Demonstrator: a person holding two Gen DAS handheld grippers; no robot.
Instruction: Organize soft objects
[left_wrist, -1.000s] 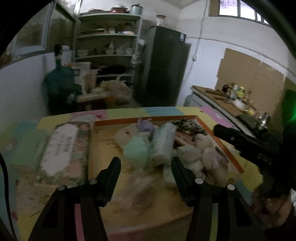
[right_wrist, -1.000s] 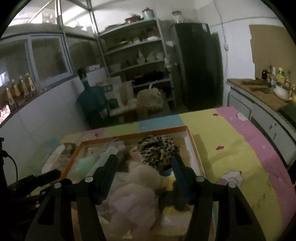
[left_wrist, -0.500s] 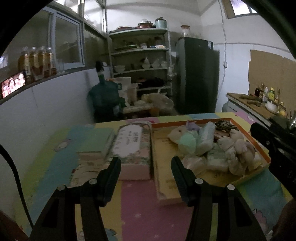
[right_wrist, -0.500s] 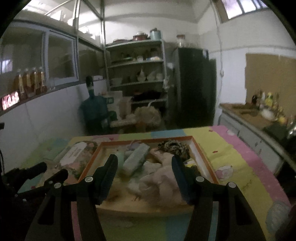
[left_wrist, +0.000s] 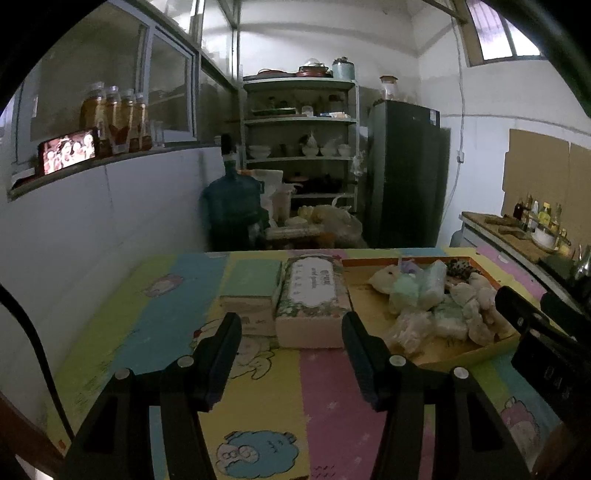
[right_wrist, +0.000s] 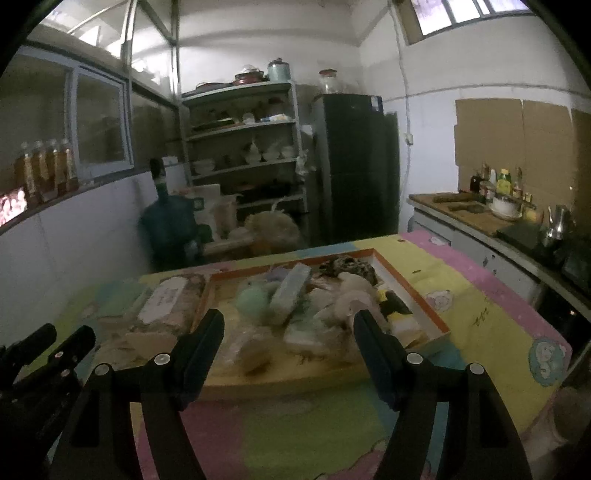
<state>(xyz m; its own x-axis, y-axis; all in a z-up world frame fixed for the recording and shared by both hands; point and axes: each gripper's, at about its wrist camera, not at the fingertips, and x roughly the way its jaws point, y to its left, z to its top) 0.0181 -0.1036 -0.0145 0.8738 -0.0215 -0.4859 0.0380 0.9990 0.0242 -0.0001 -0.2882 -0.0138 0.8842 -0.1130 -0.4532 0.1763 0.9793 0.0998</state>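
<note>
An orange-rimmed tray (right_wrist: 417, 291) on the table holds a pile of soft toys (right_wrist: 295, 295): a mint green one (right_wrist: 253, 300), white plush ones (right_wrist: 351, 291) and a leopard-print one (right_wrist: 345, 265). The tray (left_wrist: 373, 261) and the toys (left_wrist: 436, 299) also show in the left wrist view. My left gripper (left_wrist: 291, 326) is open and empty, held back over the mat in front of a floral tissue pack (left_wrist: 312, 295). My right gripper (right_wrist: 288, 325) is open and empty, just short of the tray's near edge.
A green-topped box (left_wrist: 251, 286) lies left of the tissue pack. The table carries a colourful cartoon mat (left_wrist: 280, 406). Behind stand a water jug (left_wrist: 232, 206), shelves (left_wrist: 299, 147) and a dark fridge (left_wrist: 406, 173). A counter with bottles (right_wrist: 495, 199) runs along the right.
Both grippers have pulled back and up from over the tray to the near side of the table. Both stay open and empty. The toys lie still in the tray.
</note>
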